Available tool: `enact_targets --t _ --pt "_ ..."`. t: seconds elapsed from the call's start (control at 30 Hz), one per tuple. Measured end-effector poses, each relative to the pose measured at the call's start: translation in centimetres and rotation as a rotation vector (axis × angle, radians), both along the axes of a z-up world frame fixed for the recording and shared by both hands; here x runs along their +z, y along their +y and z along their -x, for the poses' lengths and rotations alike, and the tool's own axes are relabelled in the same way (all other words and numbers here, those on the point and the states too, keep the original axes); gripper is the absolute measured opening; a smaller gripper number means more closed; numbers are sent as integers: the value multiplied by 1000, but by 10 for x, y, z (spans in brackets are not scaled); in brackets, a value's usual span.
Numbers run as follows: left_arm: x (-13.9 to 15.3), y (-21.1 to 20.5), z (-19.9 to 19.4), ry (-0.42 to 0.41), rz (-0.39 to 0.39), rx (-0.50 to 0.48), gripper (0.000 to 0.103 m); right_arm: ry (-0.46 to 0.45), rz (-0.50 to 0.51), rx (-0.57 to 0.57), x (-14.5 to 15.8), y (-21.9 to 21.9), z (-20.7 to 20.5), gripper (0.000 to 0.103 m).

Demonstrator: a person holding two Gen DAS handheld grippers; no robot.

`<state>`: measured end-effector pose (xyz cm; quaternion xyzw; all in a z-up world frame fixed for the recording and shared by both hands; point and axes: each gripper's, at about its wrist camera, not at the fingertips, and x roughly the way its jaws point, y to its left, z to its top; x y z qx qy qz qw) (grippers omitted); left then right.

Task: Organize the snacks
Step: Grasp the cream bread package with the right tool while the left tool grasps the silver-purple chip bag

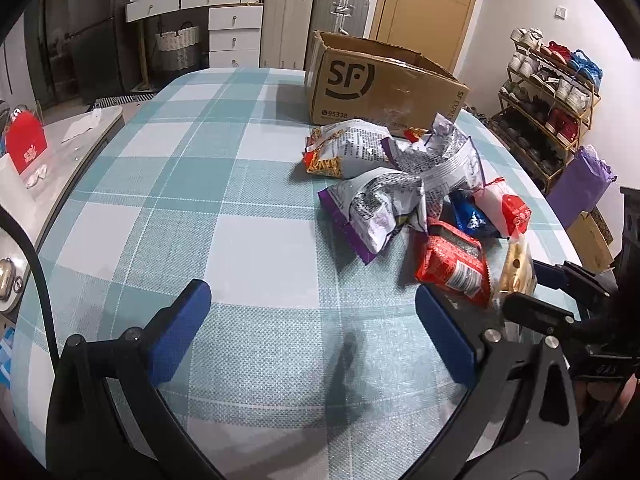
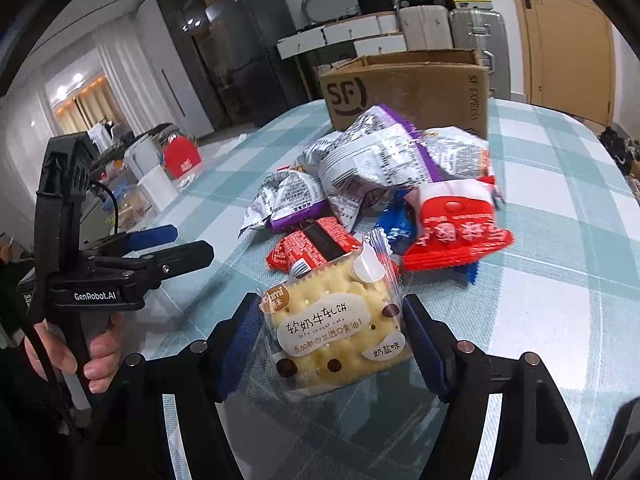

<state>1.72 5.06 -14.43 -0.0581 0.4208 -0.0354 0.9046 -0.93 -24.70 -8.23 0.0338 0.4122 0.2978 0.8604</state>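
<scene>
- Closing my right gripper point(image 2: 332, 344) around the cracker pack point(image 2: 338, 332) is the step in hand, I judge: the clear-wrapped nougat cracker sits squarely between the two blue pads, at the near edge of the snack pile.
- The pads look to be touching the wrapper's sides or just about to; I cannot tell for sure that they press it, so I would count this grip as not yet proven.
- My left gripper point(image 1: 316, 334) hangs wide open over bare checked tablecloth point(image 1: 200, 200), with nothing between its fingers, off to the side of the pile.
- To do this well, I would squeeze only until the wrapper stops sliding, since the crackers inside will probably crack under a hard pinch.
- The wrapper is slick and loose at its crimped top, so I want the pads on the firm biscuit body, not on the film alone.
- The pack leans against the red packet point(image 2: 316, 246) behind it; lifting straight up first should keep that one from dragging along.
- The cardboard box point(image 2: 412, 88) stands open beyond the pile, at the far side of the table, and I take it to be where the snacks go.
- I would carry the pack high over the silver bags point(image 2: 372, 160) so nothing gets knocked off the heap.
- Keeping the left gripper where it is leaves the path clear.
</scene>
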Motion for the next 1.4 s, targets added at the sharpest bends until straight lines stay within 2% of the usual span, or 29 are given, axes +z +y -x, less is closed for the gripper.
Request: enact_targets --t 0.17,0.4,0.57,0.7,1.0,1.13,1.2,1.3,1.33,1.4 --pt "5 -5 -10 2 -11 -17 102 -21 -36 -62 5 -19 7 72" --pt "7 -15 -45 44 27 -32 102 -21 -95 -124 7 -38 8 72" --pt "1 -30 -74 102 70 -63 102 -3 -132 -141 5 -45 5 72" --pt "-4 -36 -93 130 82 -50 102 -3 -135 -144 5 -46 6 72" --pt "-19 -40 -115 166 65 -35 102 25 -170 -161 2 -51 4 72" --pt "-21 -38 -117 165 98 -32 101 25 -177 -151 2 -51 4 72" --pt "-23 -34 -120 175 136 -42 99 27 -178 -148 2 -50 4 72" --pt "-24 -28 -120 175 187 -44 88 31 -179 -150 1 -50 4 72" --pt "-25 -26 -120 176 203 -46 81 32 -180 -151 1 -50 4 72" --pt "-25 -25 -118 170 205 -57 74 35 -183 -153 1 -50 4 72"
